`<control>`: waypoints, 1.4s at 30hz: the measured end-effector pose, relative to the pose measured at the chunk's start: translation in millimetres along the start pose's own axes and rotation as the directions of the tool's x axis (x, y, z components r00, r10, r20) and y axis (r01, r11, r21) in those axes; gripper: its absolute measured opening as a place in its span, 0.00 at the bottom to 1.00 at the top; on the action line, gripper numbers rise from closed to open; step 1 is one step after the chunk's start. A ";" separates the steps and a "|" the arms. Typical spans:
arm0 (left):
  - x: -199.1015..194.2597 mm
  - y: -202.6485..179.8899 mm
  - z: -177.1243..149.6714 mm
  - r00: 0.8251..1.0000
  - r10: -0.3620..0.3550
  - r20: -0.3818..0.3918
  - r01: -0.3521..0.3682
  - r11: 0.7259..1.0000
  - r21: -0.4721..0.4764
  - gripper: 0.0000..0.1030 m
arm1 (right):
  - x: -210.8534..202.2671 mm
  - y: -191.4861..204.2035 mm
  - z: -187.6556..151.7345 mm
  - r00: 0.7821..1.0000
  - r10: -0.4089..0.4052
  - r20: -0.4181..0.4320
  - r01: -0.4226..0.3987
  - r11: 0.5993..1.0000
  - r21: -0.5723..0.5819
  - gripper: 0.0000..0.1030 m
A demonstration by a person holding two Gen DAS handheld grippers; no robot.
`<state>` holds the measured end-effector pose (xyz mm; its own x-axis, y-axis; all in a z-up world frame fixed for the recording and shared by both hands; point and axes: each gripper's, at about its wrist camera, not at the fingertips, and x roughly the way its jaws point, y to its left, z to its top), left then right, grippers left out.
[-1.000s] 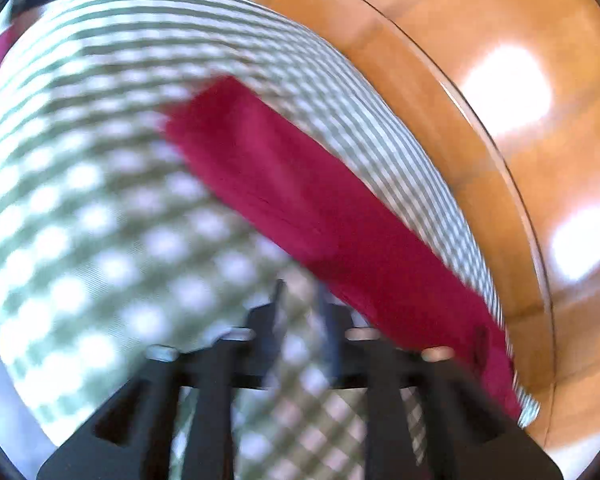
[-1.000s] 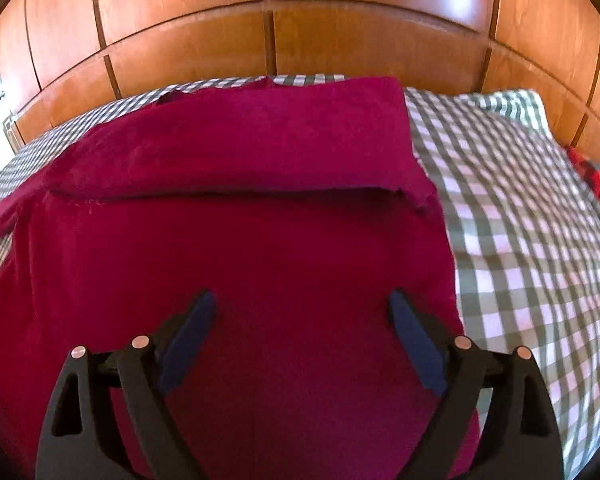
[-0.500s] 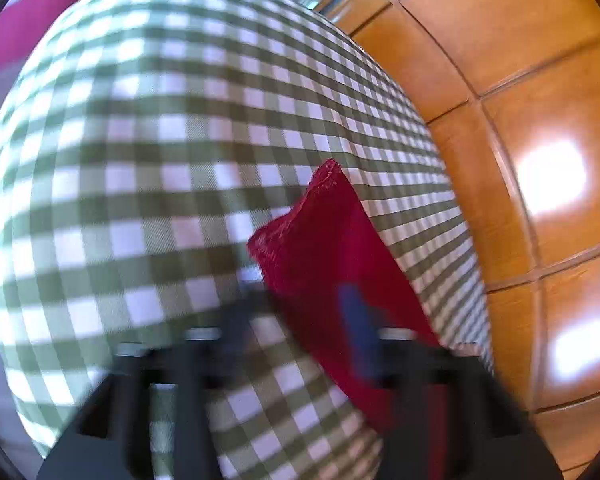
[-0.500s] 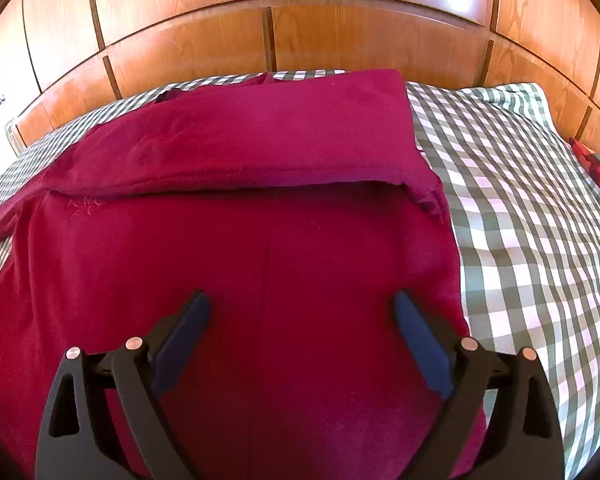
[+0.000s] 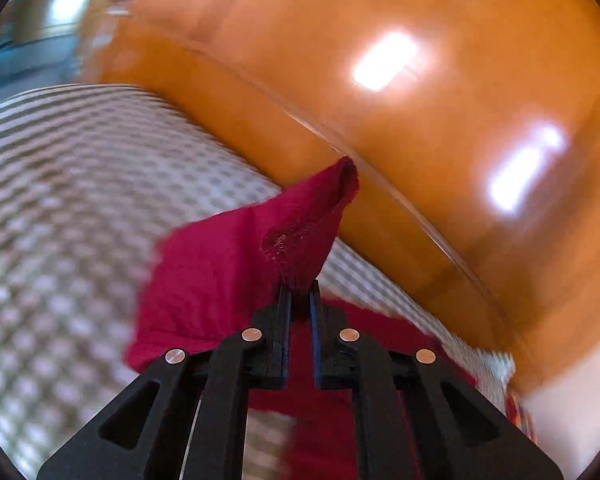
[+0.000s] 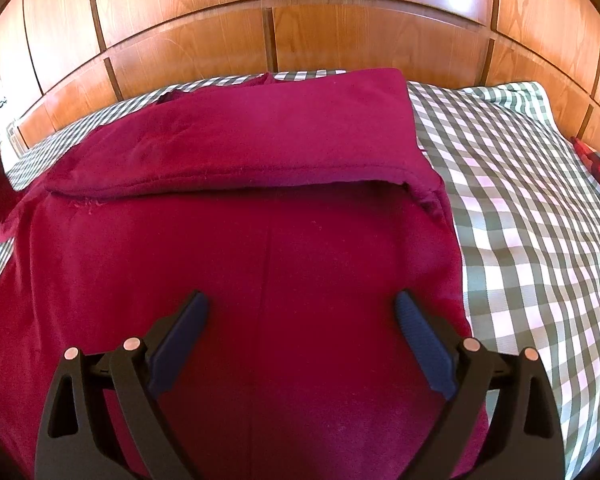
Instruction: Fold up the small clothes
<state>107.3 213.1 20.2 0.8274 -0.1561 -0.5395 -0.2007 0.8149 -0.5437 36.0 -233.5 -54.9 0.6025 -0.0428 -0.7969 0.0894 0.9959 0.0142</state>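
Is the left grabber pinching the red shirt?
Touching. In the left wrist view, the left gripper has its fingers shut on a bunched bit of the red shirt, lifting it off the checked sheet.

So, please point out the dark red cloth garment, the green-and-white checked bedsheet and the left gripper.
dark red cloth garment (image 6: 260,280): right wrist view, flat middle.
green-and-white checked bedsheet (image 6: 532,216): right wrist view, bare part.
left gripper (image 5: 299,292): left wrist view, fingertips.

one red garment (image 6: 260,260), one checked bedsheet (image 6: 520,200), two grippers: left gripper (image 5: 299,294), right gripper (image 6: 300,312).
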 end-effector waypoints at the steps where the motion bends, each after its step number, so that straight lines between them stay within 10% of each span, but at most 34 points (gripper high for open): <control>1: 8.9 -19.3 -11.0 0.999 -0.021 -0.025 0.022 0.999 0.040 0.06 | 0.0 -0.5 -0.2 1.000 0.002 0.001 -0.002 1.000 0.001 0.92; 7: 81.3 -103.9 -100.3 0.968 -0.071 -0.242 0.123 0.970 0.209 0.07 | -0.5 -5.6 -0.8 1.000 0.028 0.008 -0.028 1.000 0.014 0.93; 11: 101.7 -108.1 -138.3 0.935 -0.063 -0.350 0.148 0.963 0.223 0.32 | -0.8 -8.3 -1.2 0.999 0.042 0.012 -0.042 0.999 0.023 0.93; 16: 80.9 -80.5 -146.5 0.943 -0.055 -0.328 0.136 0.964 0.229 0.44 | -4.7 -9.6 1.1 0.999 0.051 0.006 -0.051 0.998 0.035 0.91; 19: 68.2 -63.9 -146.0 0.955 -0.023 -0.297 0.103 0.962 0.253 0.44 | -17.0 -8.2 13.9 0.995 0.097 0.021 -0.098 0.993 0.070 0.62; 24: 70.5 -41.4 -135.8 0.965 0.002 -0.261 0.051 0.979 0.196 0.44 | -16.1 38.6 57.9 0.940 0.340 -0.009 -0.339 0.939 0.055 0.53; 31: 76.9 -31.4 -124.4 0.978 0.005 -0.209 0.029 0.987 0.159 0.44 | 42.2 110.1 91.8 0.871 0.464 -0.164 -0.454 0.886 0.096 0.52; 33: 82.2 -26.6 -122.2 0.979 0.016 -0.205 0.014 0.989 0.147 0.44 | 55.1 124.7 95.2 0.885 0.424 -0.193 -0.417 0.906 0.075 0.40; 35: 86.0 -19.5 -123.2 0.976 0.023 -0.217 0.006 0.991 0.133 0.44 | 53.6 133.1 101.8 0.887 0.417 -0.196 -0.417 0.908 0.042 0.04; 42: 88.1 -17.6 -117.5 0.976 0.009 -0.215 0.016 0.994 0.111 0.44 | -15.3 91.5 144.2 0.920 0.392 0.023 -0.390 0.920 -0.039 0.04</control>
<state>122.1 119.4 -93.2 0.6932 -0.2656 -0.6700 -0.1286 0.8691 -0.4776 149.4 -153.2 45.7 0.6077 0.3487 -0.7135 -0.1843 0.9358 0.3004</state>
